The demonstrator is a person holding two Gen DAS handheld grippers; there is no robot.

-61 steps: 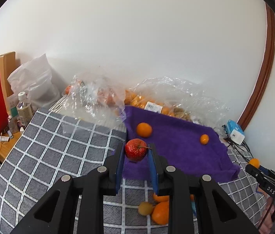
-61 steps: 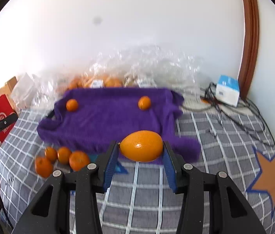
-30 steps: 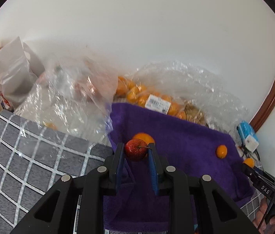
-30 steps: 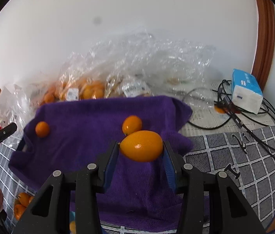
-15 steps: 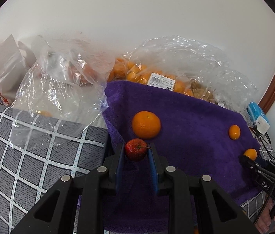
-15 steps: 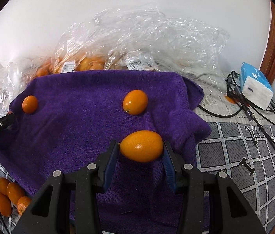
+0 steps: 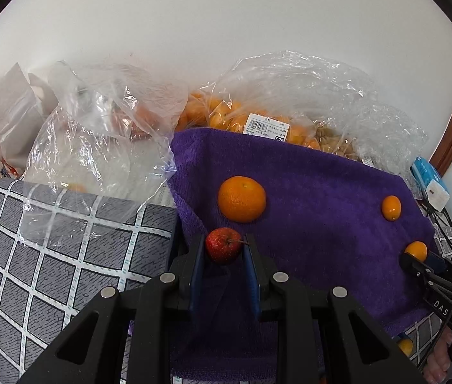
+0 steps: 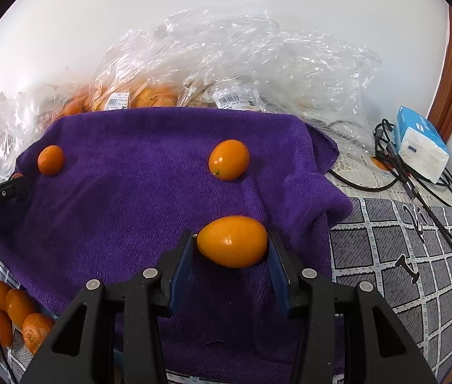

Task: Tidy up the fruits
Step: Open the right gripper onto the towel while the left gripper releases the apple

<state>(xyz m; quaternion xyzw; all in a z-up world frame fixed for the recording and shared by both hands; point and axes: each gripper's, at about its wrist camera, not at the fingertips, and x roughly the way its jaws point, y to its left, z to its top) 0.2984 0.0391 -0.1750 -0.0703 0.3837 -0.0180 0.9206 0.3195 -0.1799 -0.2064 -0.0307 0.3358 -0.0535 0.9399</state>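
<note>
1. Red, small apple-like fruit (image 7: 223, 245) clenched in the left gripper (image 7: 223, 256), low over the purple towel's (image 7: 322, 198) left edge, near the mandarin (image 7: 242, 199); likely to be set beside it.
2. Right gripper (image 8: 230, 249) grasps an oval kumquat (image 8: 232, 241) end to end, just short of a lying kumquat (image 8: 228, 159); like with like, probably.
3. Loose oranges (image 8: 11, 316) wait off the towel.
</note>
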